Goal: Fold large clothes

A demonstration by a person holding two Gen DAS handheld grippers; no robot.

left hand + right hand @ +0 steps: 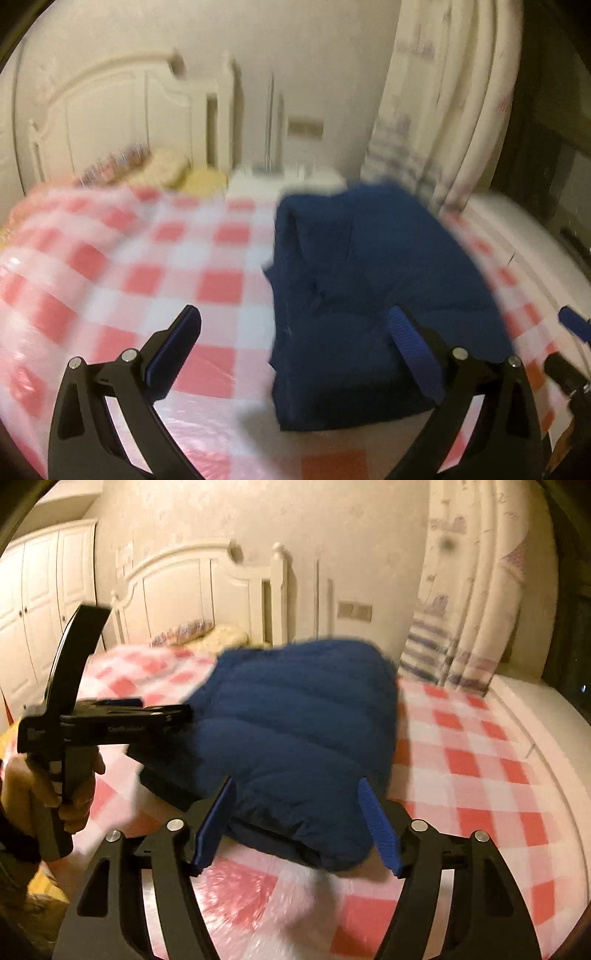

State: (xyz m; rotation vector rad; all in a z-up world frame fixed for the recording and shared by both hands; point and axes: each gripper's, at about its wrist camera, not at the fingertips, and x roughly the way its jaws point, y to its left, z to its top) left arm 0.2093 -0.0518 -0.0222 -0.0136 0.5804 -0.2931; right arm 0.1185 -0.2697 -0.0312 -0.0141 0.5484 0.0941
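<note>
Bed: checked red-and-white sheet, headboard behind.
Jacket: navy, quilted, folded into a block on the sheet.
Left gripper: jaws wide apart, empty, just above the jacket's near edge.
Right gripper: jaws apart, the jacket's near corner between them, pads clear.

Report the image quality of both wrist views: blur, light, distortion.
Left wrist view: heavy motion blur smears the checked cover and blue jacket; the left tool stays sharp. Right wrist view: warm, dim yellowish light, jacket edges blurred, glare on the plastic cover near the right tool. Both: fisheye bending, dark corners.
</note>
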